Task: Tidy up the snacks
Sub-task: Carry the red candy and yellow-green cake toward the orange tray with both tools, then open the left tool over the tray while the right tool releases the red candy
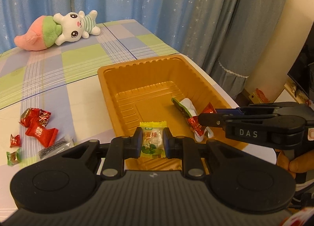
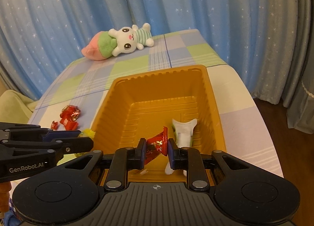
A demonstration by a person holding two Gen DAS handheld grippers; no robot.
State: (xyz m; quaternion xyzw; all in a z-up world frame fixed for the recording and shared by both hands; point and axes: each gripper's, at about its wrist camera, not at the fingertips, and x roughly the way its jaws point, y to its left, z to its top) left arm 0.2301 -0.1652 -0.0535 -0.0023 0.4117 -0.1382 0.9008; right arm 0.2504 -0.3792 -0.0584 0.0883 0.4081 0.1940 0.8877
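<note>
An orange plastic tray (image 1: 137,63) stands on the checked tablecloth. My left gripper (image 1: 153,137) is shut on a yellow-green wrapped candy (image 1: 152,143) over the tray's near edge. From the right, my right gripper (image 1: 200,118) reaches over the tray, shut on a red foil candy (image 1: 196,126). In the right wrist view the right gripper (image 2: 157,147) pinches that red candy (image 2: 156,144) above the tray (image 2: 157,72). A white-and-green wrapper (image 2: 184,131) lies on the tray floor just beyond it. The left gripper (image 2: 86,139) shows at the left with the yellow candy (image 2: 89,132).
Several loose candies lie on the cloth left of the tray: red ones (image 1: 41,131), a green one (image 1: 13,157) and a grey packet (image 1: 55,147). A plush rabbit (image 1: 64,27) lies at the far end. The table edge runs close right of the tray, curtains behind.
</note>
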